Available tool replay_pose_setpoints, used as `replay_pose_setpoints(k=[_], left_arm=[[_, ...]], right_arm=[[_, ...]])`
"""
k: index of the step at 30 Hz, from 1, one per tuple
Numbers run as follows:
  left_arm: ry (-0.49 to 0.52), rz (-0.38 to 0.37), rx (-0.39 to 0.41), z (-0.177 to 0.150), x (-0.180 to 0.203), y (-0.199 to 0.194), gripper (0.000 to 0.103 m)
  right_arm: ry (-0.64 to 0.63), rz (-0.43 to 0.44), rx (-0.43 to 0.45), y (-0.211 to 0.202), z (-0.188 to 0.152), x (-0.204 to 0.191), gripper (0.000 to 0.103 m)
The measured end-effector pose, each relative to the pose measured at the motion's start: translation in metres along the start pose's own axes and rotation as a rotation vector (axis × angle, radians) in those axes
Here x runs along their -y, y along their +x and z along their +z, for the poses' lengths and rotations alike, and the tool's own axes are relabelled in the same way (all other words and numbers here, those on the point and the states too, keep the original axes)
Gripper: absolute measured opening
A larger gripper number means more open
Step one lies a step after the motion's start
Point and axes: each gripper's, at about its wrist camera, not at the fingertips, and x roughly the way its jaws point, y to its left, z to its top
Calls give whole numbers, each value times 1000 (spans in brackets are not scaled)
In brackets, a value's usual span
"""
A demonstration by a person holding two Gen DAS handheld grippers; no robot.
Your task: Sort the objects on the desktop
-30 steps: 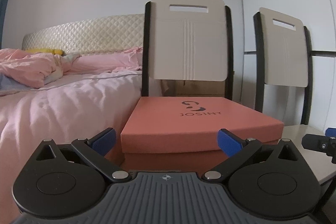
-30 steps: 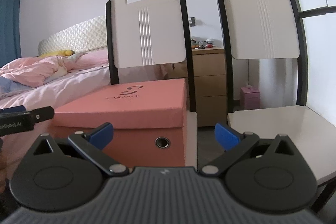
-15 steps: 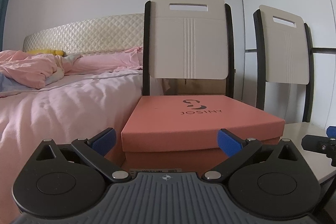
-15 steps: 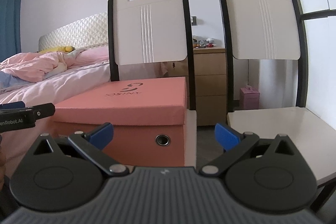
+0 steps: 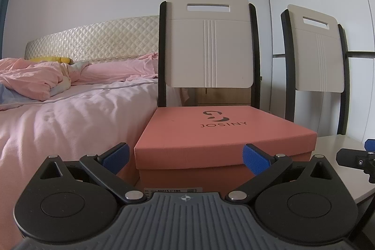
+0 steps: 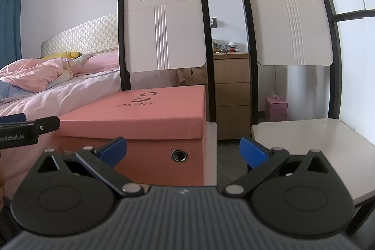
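Bedroom with a white wall fills the left wrist view; a bed [image 5: 70,114] with pink covers lies at the left, and two white chairs stand side by side; on the nearer chair [image 5: 207,46] rests a salmon shoe box [image 5: 220,132] marked JOSINY, its lid on; the left gripper [image 5: 185,154] hovers just in front of the box with its blue fingers spread wide and nothing between them.

From the right wrist view the same shoe box [image 6: 150,118] sits on the left chair seat, while the right chair [image 6: 311,139] has a bare seat; a wooden drawer cabinet [image 6: 230,90] stands behind; the right gripper [image 6: 182,151] is also wide apart and empty, facing the gap between the chairs.

I judge the step is the approach to the box; to do it well, both grippers should come level to the lid edges, one at each side, and lift evenly so the lid does not tilt.
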Motion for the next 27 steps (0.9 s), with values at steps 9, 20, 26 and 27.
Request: replay_pose_setpoints(k=[9,20,26,27], left_arm=[[4,-1,0,0,1,1,103],[8,0,7,0,1,-1,103],[14,0,8,0,2,-1,103],[16,0,8,-1,3,-1,103]], right_arm=[[-1,-3,1,0,-1,-1,103],[0,-3,1,0,-1,0,103],[-5,-5,1,0,-1,-1,103],[-5,-5,0,-1,-1,-1,103]])
